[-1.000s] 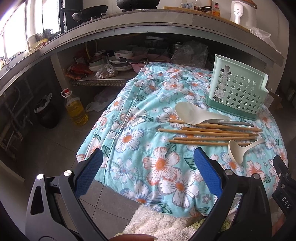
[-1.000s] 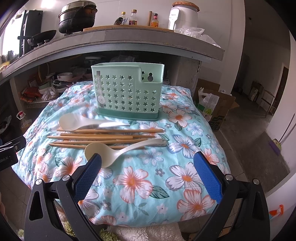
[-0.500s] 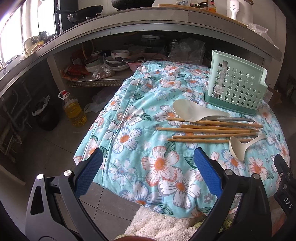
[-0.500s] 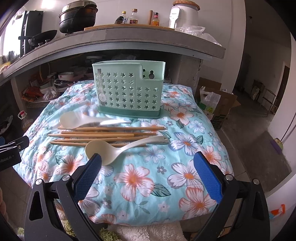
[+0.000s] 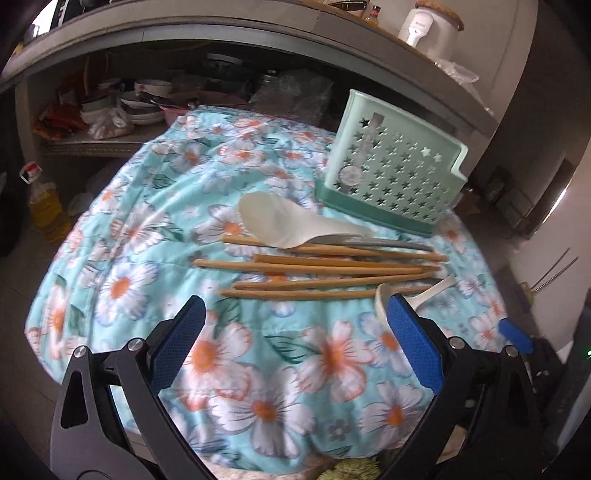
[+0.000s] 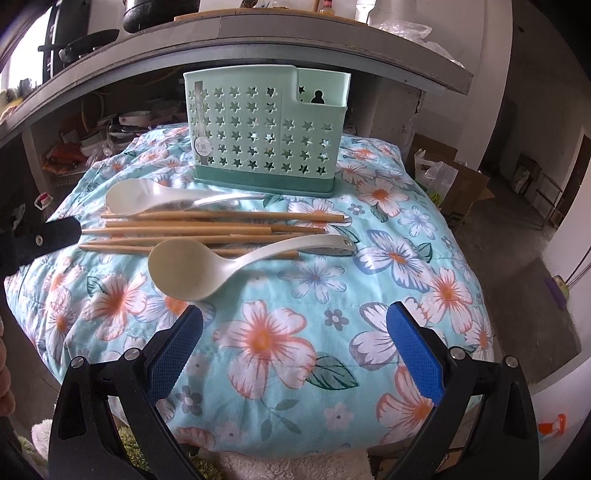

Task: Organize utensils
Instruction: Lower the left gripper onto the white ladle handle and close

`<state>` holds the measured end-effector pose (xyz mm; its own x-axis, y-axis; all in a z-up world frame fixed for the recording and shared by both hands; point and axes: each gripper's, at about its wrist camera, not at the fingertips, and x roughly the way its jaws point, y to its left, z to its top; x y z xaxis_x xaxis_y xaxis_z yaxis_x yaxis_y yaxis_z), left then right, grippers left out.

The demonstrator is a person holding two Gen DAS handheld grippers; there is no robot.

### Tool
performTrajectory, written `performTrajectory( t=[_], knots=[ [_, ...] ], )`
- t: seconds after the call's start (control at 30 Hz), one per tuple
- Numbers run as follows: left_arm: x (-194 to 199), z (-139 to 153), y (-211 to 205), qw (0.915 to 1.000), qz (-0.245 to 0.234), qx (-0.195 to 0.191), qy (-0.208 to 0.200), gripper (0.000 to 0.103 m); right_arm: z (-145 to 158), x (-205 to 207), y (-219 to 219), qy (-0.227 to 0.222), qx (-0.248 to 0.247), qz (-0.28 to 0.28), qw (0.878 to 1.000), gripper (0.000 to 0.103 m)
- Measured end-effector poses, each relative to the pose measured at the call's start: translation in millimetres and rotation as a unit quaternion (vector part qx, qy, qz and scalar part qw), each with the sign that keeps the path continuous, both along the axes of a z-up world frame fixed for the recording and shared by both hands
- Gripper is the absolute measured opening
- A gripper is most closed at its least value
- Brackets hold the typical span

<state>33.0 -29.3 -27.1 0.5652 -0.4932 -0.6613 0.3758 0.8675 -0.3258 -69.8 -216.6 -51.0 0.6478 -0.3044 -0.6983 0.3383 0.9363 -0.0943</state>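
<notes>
Utensils, two ladles (image 6: 184,271) and wooden chopsticks (image 6: 207,230), all lie mid-quilt (image 6: 406,258) before the empty caddy (image 6: 264,133); both grippers (image 5: 295,341) (image 6: 293,343) gape, unladen.

This is looking like a home kitchen. A long stone counter (image 6: 332,48) is curving across 12 o'clock, carrying a black pot (image 6: 159,14), a wok (image 6: 85,44) and sauce bottles (image 5: 371,13), with a white appliance (image 5: 432,26) sitting toward 1 o'clock. Beneath it, at 10 o'clock, an open shelf (image 5: 92,147) is holding stacked bowls (image 5: 147,99) and food packets. A cooking-oil bottle (image 5: 46,210) is standing on the tiled floor at 9 o'clock.
</notes>
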Motion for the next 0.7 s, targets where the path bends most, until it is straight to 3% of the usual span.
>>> performTrajectory(
  t=[0.13,0.27,0.4,0.43,0.47,0.7],
  knots=[
    [9.7,-4.6,-15.8,0.9993,-0.019,-0.026,0.02,0.095,-8.1,2.7,-6.1,-0.002,-0.002,0.009,1.0,0.097],
    [13.8,-6.3,-34.6,0.9987,-0.048,-0.008,0.015,0.095,-19.9,5.8,-11.8,0.009,-0.003,0.026,1.0,0.097],
    [15.3,-8.5,-44.4,0.9964,-0.077,-0.022,0.027,0.094,-29.7,7.9,-21.9,0.014,0.025,0.028,0.999,0.097],
    [14.8,-9.3,-47.7,0.9956,-0.085,-0.025,0.03,0.092,-31.1,8.1,-23.3,0.013,0.029,0.029,0.999,0.097],
    [14.4,-10.8,-50.1,0.9945,-0.094,-0.029,0.035,0.082,-32.1,8.5,-24.4,0.013,0.032,0.03,0.999,0.097],
    [26.0,-35.5,-63.4,0.9834,-0.119,-0.058,0.124,0.047,-35.1,7.7,-26.2,0.009,0.042,0.035,0.998,0.097]
  ],
)
